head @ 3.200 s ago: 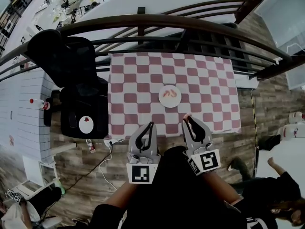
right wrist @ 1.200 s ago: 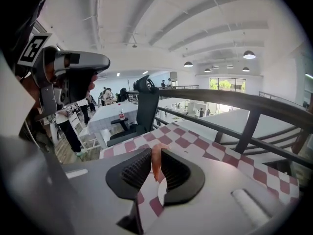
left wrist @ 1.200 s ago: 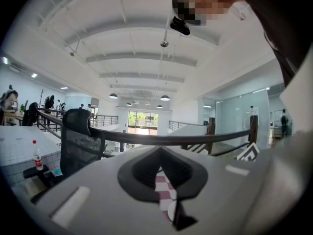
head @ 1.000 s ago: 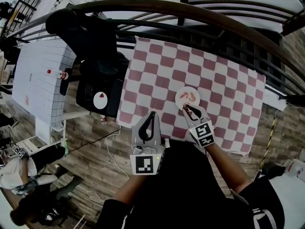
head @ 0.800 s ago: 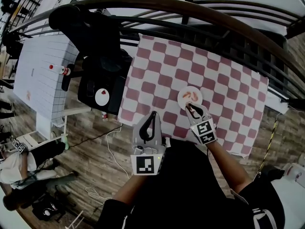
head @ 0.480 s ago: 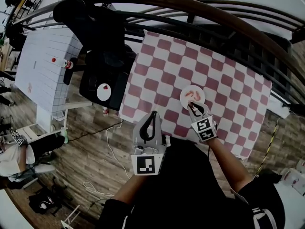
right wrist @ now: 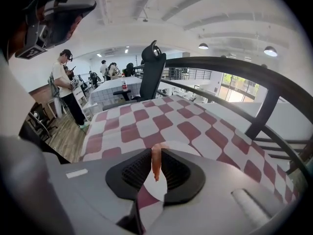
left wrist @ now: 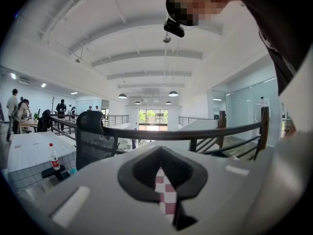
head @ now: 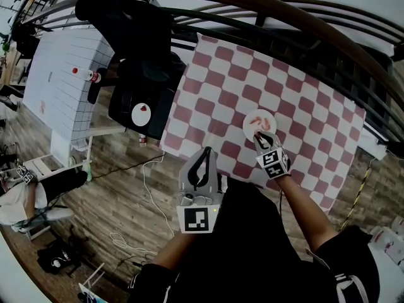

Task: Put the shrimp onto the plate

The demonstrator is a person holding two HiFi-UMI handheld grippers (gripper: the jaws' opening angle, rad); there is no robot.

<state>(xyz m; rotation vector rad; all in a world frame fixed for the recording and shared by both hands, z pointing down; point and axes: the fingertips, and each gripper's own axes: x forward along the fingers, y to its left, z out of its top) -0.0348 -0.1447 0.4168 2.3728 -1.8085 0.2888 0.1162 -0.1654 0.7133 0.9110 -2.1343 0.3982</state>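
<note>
An orange shrimp (right wrist: 155,163) hangs upright between the pads of my right gripper (right wrist: 155,152), which is shut on it. In the head view that gripper (head: 259,136) is over the near edge of the small white plate (head: 259,110), which stands on the red-and-white checked cloth (head: 303,100). Two shrimps (head: 260,122) lie on the plate. The plate's white surface (right wrist: 186,148) shows just beyond and under the jaws. My left gripper (head: 203,150) hovers off the table's near left edge, shut and holding nothing; only a sliver of the cloth shows past its jaws (left wrist: 161,153).
A black chair and bag (head: 136,74) stand left of the table, with a white disc (head: 141,113) on the bag. A bottle (head: 85,74) stands on a white tiled table further left. A dark curved railing (head: 284,8) runs behind the table. A cable (head: 148,188) lies on the wood floor.
My right gripper has gone forward from the table's near edge to the plate's near rim with the shrimp in it. The left gripper has stayed near the body. The head view has swung.
</note>
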